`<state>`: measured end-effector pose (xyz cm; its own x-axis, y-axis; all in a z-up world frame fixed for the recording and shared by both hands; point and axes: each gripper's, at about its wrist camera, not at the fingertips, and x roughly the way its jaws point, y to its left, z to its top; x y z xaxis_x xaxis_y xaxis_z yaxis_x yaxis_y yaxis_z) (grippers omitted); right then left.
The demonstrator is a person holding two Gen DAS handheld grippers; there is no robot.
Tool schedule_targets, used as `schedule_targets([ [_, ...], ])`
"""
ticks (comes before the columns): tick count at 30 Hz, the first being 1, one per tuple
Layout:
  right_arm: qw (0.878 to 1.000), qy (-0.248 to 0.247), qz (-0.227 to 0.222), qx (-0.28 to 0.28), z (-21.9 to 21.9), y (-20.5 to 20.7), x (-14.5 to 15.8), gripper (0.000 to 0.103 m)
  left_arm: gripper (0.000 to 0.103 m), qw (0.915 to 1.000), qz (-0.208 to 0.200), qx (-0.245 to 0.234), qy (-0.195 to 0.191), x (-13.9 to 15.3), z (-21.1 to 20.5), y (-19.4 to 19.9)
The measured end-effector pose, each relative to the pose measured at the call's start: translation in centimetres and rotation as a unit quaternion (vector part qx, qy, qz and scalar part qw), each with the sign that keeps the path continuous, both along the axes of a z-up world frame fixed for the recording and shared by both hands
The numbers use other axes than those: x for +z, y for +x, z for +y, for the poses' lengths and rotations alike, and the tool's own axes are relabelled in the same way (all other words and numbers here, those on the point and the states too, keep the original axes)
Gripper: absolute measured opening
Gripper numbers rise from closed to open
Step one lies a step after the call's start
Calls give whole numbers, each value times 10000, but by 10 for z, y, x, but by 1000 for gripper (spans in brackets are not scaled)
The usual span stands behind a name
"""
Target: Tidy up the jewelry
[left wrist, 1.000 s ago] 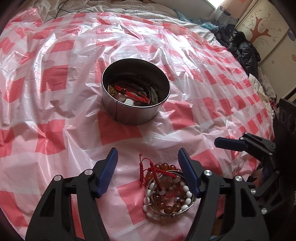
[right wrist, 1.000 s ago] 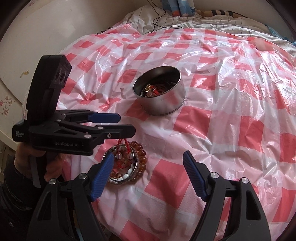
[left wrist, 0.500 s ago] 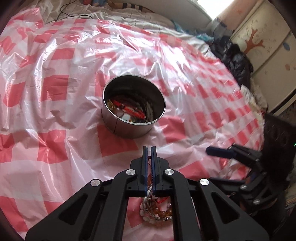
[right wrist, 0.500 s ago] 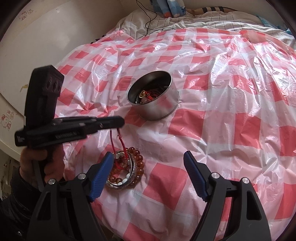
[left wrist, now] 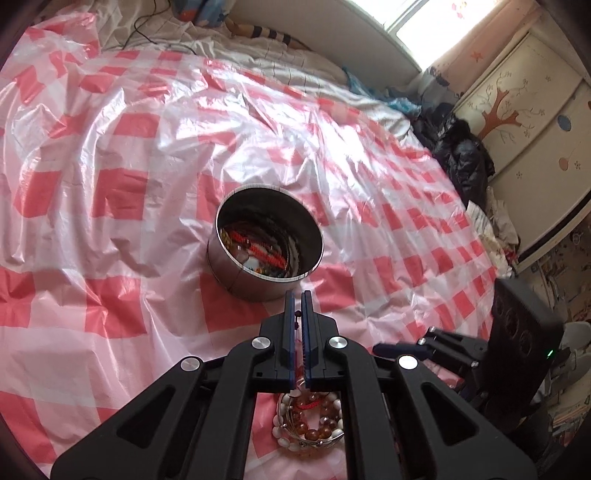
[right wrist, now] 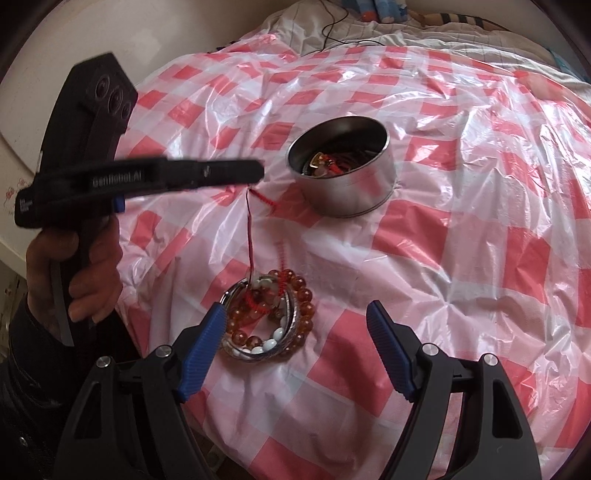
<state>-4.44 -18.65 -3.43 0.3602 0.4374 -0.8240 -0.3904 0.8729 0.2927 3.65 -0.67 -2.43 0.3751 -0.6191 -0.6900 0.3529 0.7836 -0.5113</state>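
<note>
A round metal tin (left wrist: 265, 243) (right wrist: 341, 171) holding several pieces of jewelry stands on the red-and-white checked plastic sheet. A pile of bracelets (right wrist: 267, 315) (left wrist: 312, 417), amber beads, white beads and metal bangles, lies nearer to me. My left gripper (left wrist: 297, 314) (right wrist: 256, 173) is shut on a red cord bracelet (right wrist: 250, 236), lifted above the pile, with the cord hanging down to the pile. My right gripper (right wrist: 295, 349) is open and empty, low over the near side of the pile; it shows at the right in the left wrist view (left wrist: 402, 349).
The checked sheet (right wrist: 461, 240) covers a bed and is crinkled. Striped bedding and a black cable (left wrist: 155, 35) lie at the far end. Dark clothes (left wrist: 461, 155) and a painted cabinet (left wrist: 517, 110) stand at the right. A white wall (right wrist: 29, 55) is at the left.
My left gripper shut on the red cord over the pile and rose, drawing the cord up toward the tin. The right gripper stayed open near the pile.
</note>
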Motion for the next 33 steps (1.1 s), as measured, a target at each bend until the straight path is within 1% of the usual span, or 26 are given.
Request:
schedule_targets([
  [3,10000,1,8,50,4,-3,-3,73,3,9995,-228,110,-212,11,9,-2],
  [4,10000,8,16,77,5,-3,-4,69,3,9992,-280,128,-253,14,10,-2],
  [5,9999,9,32,117,7,-3,-6,55,3,9989,-339,153,-300,18,12,-3],
  [7,9999,-37,72,145,10,-3,-9,40,3,9984,-401,195,-359,22,15,-3],
  [9,9996,-59,202,197,13,-2,-15,29,3,9981,-413,226,-388,23,17,-2],
  [10,9995,-75,244,190,14,-2,-18,27,3,9981,-413,234,-385,23,16,-2],
  [12,9995,-76,264,160,13,-2,-21,21,3,9982,-409,244,-378,23,16,-2],
  [15,9995,68,294,78,8,-1,-20,14,3,9981,-417,241,-375,23,17,-2],
  [16,9996,103,246,46,6,-1,-18,9,3,9981,-414,249,-380,22,17,-2],
  [20,9999,154,20,0,5,-3,-10,6,3,9981,-416,258,-384,22,17,-2],
  [26,9988,373,-304,-109,1,-4,7,6,3,9981,-415,256,-383,22,17,-1],
  [29,9975,580,-378,-108,-3,-4,15,6,3,9981,-413,259,-389,22,17,-1],
  [33,9973,581,-424,-148,-4,-2,18,6,3,9982,-408,239,-374,21,17,0],
])
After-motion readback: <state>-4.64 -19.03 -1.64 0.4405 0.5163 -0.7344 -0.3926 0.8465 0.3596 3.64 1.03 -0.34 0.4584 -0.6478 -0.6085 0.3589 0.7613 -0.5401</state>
